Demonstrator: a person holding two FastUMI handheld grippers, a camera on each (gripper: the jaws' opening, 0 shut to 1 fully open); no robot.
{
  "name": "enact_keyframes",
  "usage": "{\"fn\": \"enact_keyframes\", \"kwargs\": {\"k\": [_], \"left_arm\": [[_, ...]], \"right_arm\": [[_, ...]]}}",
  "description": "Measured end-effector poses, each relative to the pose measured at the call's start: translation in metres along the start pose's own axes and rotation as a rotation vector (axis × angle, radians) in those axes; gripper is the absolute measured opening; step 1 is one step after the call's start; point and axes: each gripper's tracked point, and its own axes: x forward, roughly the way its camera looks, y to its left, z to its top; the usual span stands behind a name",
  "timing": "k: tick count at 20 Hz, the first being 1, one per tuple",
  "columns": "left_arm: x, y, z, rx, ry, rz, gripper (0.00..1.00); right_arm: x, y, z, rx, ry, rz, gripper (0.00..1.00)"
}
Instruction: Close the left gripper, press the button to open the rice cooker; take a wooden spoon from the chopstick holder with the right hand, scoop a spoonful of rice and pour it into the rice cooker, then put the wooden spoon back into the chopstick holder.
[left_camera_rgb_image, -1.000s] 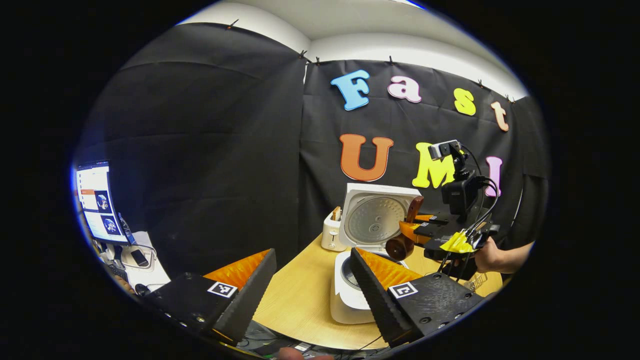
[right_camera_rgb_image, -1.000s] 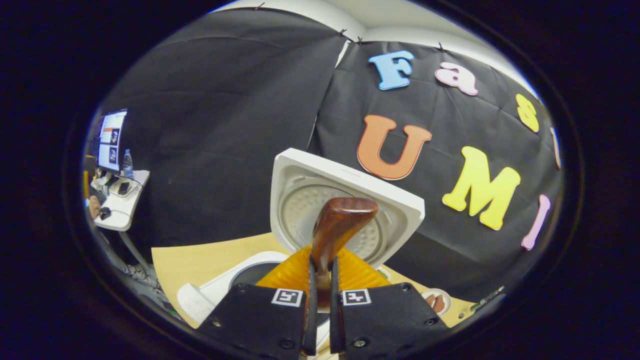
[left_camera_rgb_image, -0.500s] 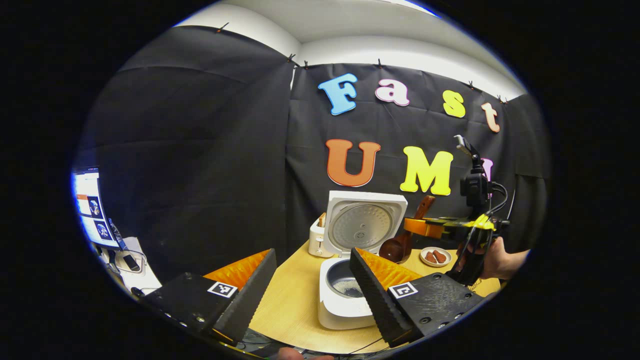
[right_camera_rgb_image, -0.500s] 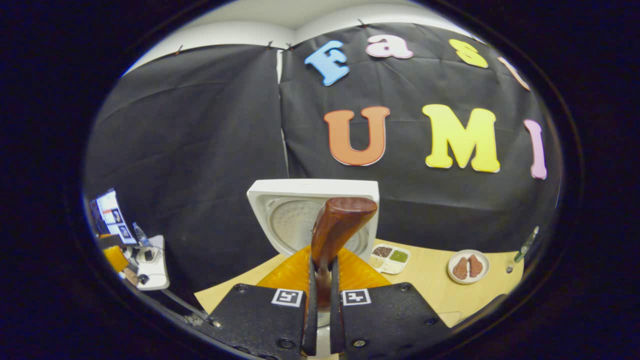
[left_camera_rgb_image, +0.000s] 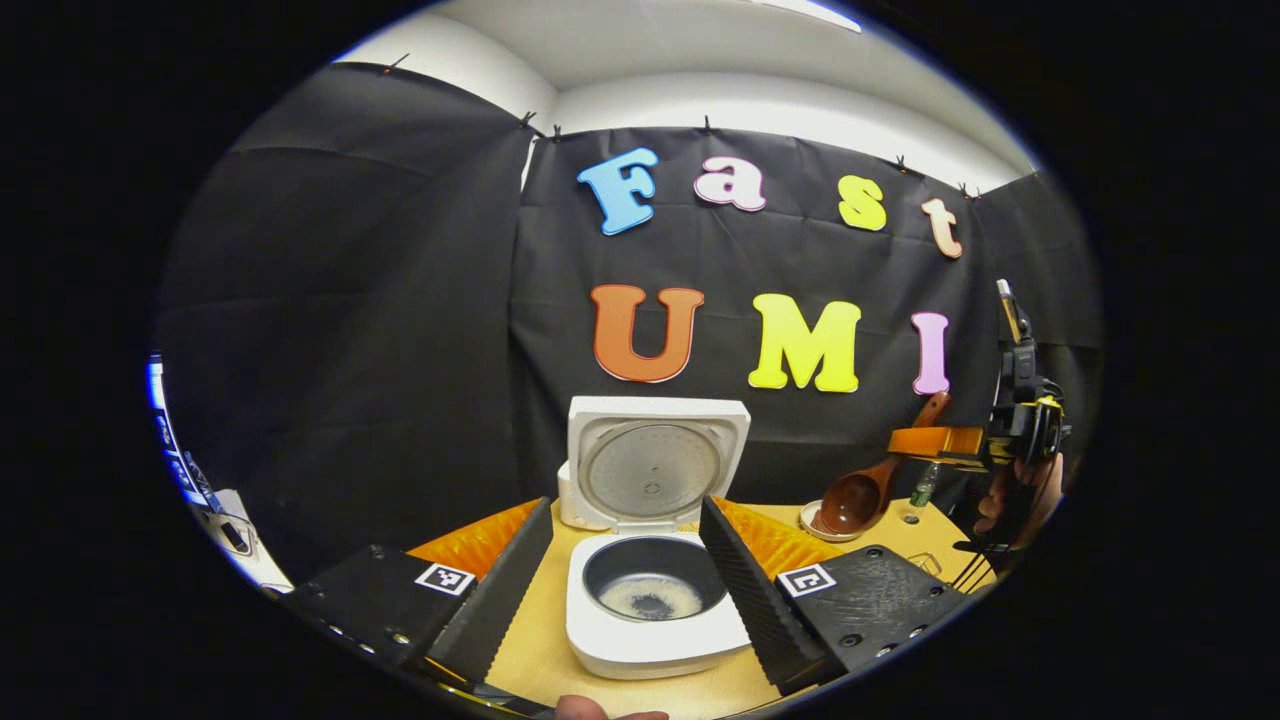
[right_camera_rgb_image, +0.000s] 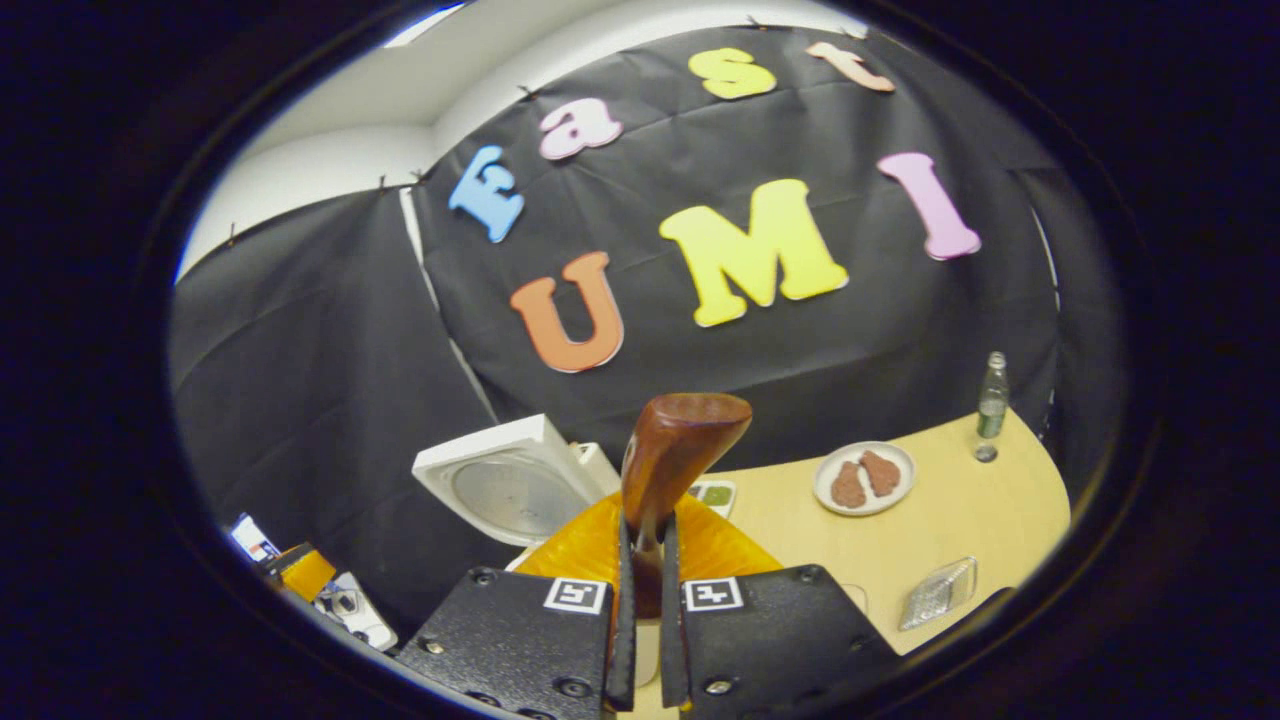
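Two grippers over one wooden table (left_camera_rgb_image: 540, 640). Rice cooker (left_camera_rgb_image: 650, 610), lid raised, sits between the left gripper's (left_camera_rgb_image: 625, 575) spread-apart fingers, rice in its pot. Right gripper (right_camera_rgb_image: 640, 590), fingers clamped on the wooden spoon (right_camera_rgb_image: 672, 455); plate (right_camera_rgb_image: 864, 478) and bottle (right_camera_rgb_image: 992, 400) lie beyond its fingertips.

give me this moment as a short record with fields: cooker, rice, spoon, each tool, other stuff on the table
rice cooker: lid up, pot exposed
rice: small patch at the pot bottom
wooden spoon: handle clamped in the right tool, bowl hanging low off to the cooker's side
left tool: open, holds nothing, fingers either side of the cooker
table: plate of brown food, bottle
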Motion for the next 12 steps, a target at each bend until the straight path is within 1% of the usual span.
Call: {"fn": "enact_keyframes", "kwargs": {"k": [1,3,5,7,10,12], "left_arm": [[0.006,-0.009,0.001,0.002,-0.002,-0.014,0.95],[0.016,-0.023,0.003,0.005,-0.006,-0.043,0.95],[0.024,-0.034,0.005,0.007,-0.006,-0.051,0.95],[0.029,-0.044,0.007,-0.002,-0.005,-0.059,0.95],[0.034,-0.056,0.011,-0.020,-0.006,-0.065,0.95],[0.039,-0.060,0.012,-0.018,-0.006,-0.059,0.95]], "right_arm": [[-0.009,-0.024,0.003,0.016,-0.006,-0.039,0.15],[-0.030,-0.077,0.004,0.012,-0.012,-0.134,0.15],[-0.051,-0.125,0.003,0.005,-0.018,-0.224,0.15],[-0.066,-0.165,-0.003,0.005,-0.014,-0.294,0.15],[-0.073,-0.214,-0.023,-0.001,0.014,-0.367,0.15],[-0.068,-0.233,-0.038,0.014,0.032,-0.382,0.15]]}}
